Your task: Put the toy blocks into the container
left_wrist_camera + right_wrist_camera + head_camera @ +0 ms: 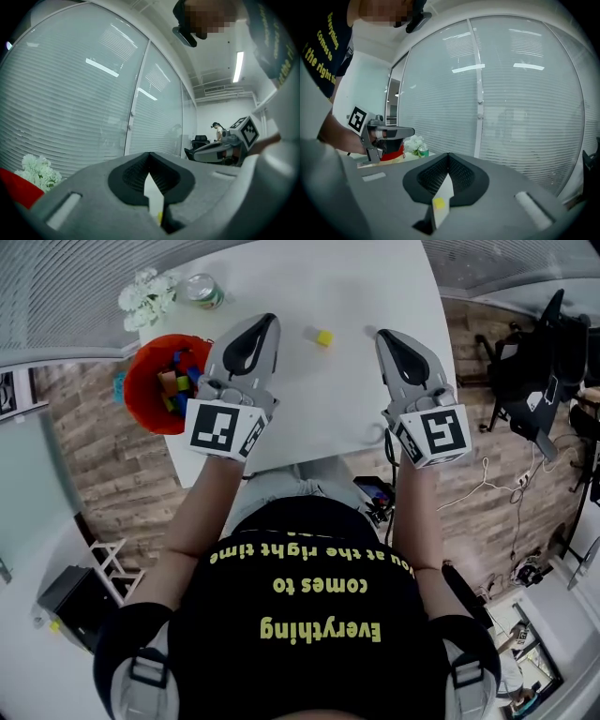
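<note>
A small yellow block (323, 337) lies on the white table (319, 418), between my two grippers. The red container (159, 381) stands at the table's left edge with several coloured blocks inside. My left gripper (265, 322) hovers just right of the container, jaws together and empty. My right gripper (386, 334) is right of the yellow block, also shut with nothing held. In the left gripper view, the left gripper (150, 157) shows closed tips and a yellow sliver (160, 217) below. Under the closed right gripper (449, 157) in its own view, the block (438, 203) shows.
White flowers (148, 294) and a green can (202, 290) stand at the table's far left corner. A tiny pale piece (370, 331) lies by the right gripper. Cables and an office chair (534, 362) are on the floor to the right.
</note>
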{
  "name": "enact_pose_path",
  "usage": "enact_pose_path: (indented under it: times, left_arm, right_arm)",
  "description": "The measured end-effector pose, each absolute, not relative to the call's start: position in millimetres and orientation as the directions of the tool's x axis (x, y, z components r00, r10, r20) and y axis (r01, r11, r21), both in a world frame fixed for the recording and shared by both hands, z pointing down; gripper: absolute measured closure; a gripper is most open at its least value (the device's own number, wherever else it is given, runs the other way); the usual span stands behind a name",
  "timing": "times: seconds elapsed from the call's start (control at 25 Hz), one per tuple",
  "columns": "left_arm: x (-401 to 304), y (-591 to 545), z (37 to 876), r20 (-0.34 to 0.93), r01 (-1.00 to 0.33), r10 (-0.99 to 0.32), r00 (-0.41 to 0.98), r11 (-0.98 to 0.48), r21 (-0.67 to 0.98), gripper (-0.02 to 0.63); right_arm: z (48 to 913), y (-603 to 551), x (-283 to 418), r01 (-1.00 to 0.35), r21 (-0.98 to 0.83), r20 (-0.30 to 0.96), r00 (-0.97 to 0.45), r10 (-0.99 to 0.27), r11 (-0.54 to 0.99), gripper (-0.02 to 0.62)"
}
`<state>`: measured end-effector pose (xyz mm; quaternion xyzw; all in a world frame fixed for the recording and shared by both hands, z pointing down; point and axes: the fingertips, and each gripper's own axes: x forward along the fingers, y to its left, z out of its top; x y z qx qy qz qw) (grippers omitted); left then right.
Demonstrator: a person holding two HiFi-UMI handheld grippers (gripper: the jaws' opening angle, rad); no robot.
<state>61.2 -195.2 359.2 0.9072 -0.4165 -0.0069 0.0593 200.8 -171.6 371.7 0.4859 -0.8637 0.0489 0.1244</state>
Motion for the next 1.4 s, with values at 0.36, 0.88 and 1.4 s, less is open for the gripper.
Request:
enact_pose_path:
  times: [0.36,0.88,1.4]
  left_arm:
    - [63,-202,392,0.083,-0.766,-0.764,0.640,-0.627,0.141,0.609]
    - [63,-208,422,0.131,-0.781,-0.771,0.623,-0.605,0.156,0.609]
    - [65,-213,438,0.159,-0.797,-0.782,0.603,-0.582,0.157,0.609]
  right_arm:
    - [418,-181,181,-0.799,-0.025,0.358,-0.568,-0.741,0.600,0.544]
    - [476,-193,162,-0.725,-0.109,0.466,-0.641,-0.609,0.680,0.434]
    - [551,-197,147,-0.659,-0.138,0.614,-0.643,-0.458,0.739,0.356]
